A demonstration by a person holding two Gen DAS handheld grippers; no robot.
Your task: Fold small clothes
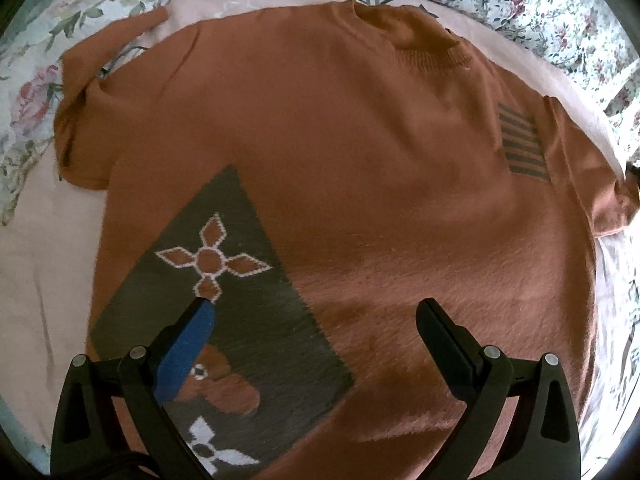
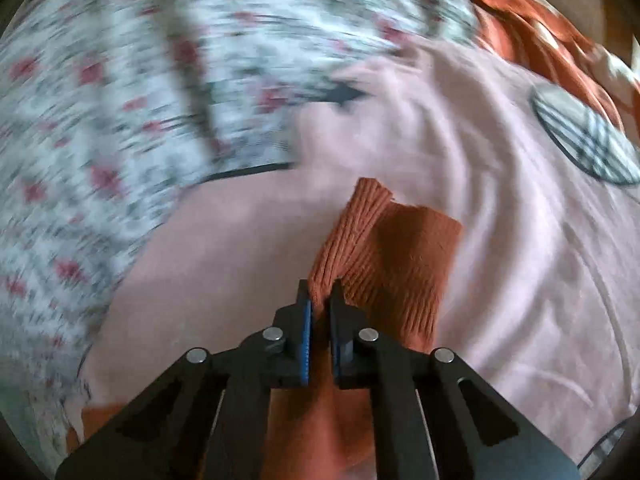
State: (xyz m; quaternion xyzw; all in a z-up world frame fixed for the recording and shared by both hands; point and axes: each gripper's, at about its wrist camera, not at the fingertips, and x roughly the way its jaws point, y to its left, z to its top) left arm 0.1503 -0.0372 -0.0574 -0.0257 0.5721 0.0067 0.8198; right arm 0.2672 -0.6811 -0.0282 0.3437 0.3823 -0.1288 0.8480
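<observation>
A rust-orange knit sweater (image 1: 340,152) lies spread flat, front up, on a pink cloth (image 1: 36,280). It has a grey patch with white flower shapes (image 1: 224,280) low on the left and grey stripes (image 1: 522,142) on the right chest. Its collar (image 1: 424,52) points away. My left gripper (image 1: 316,312) is open and empty, hovering over the sweater's lower front. My right gripper (image 2: 320,292) is shut on a ribbed orange edge of the sweater (image 2: 360,236), held above the pink cloth (image 2: 520,240).
Floral bedding (image 1: 540,4) surrounds the pink cloth, blurred in the right wrist view (image 2: 120,100). A plaid oval patch (image 2: 584,136) sits on the pink cloth. More orange patterned fabric (image 2: 552,36) lies at the far right.
</observation>
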